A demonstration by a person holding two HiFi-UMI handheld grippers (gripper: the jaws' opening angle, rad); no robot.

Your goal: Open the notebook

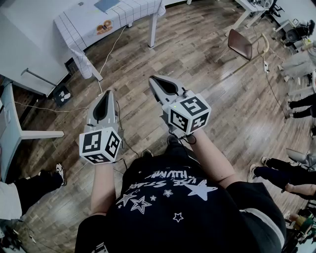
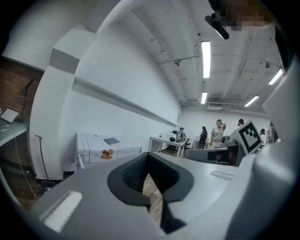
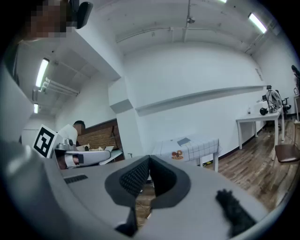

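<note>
A blue notebook (image 1: 106, 5) lies shut on a table with a white checked cloth (image 1: 129, 11) at the far side of the room. It also shows small in the left gripper view, notebook (image 2: 112, 140), and in the right gripper view, notebook (image 3: 183, 140). Both grippers are held out over the wooden floor, far short of the table. My left gripper (image 1: 105, 93) has its jaws together with nothing in them. My right gripper (image 1: 153, 78) is likewise shut and empty. Both point roughly level toward the table.
An orange-printed item (image 1: 104, 26) lies on the cloth near the notebook. A cable (image 1: 111, 51) runs down from the table across the floor. A brown chair (image 1: 240, 43) stands at the right, with several people (image 1: 299, 63) beyond it. A white desk (image 1: 11, 126) is at the left.
</note>
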